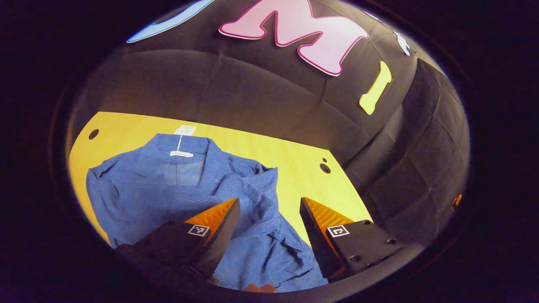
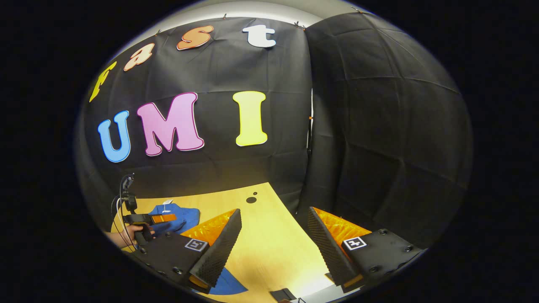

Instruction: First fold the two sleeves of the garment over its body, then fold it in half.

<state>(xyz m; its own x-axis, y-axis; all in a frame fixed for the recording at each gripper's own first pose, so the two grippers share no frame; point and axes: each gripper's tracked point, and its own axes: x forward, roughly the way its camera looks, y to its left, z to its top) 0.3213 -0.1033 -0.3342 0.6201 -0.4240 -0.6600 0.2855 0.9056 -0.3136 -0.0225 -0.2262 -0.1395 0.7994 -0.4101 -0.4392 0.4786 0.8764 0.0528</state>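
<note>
A blue shirt (image 1: 168, 189) lies on the yellow table (image 1: 294, 168), collar and white tag at the far side. Its right side is rumpled, with cloth lying in folds over the body. My left gripper (image 1: 269, 201) hovers open above the shirt's right edge, nothing between its fingers. The right gripper view shows my right gripper (image 2: 274, 210) open over bare table, to the right of the shirt (image 2: 179, 216). A corner of blue cloth (image 2: 229, 287) peeks out under its left finger. Farther left, a hand (image 2: 130, 231) holds the left gripper (image 2: 162, 218) over the shirt.
The black cloth wall (image 2: 358, 147) closes in the table at the back and on the right. Small round holes (image 1: 325, 168) sit near the table's far corners. A small dark object (image 2: 283, 294) lies at the table's near edge.
</note>
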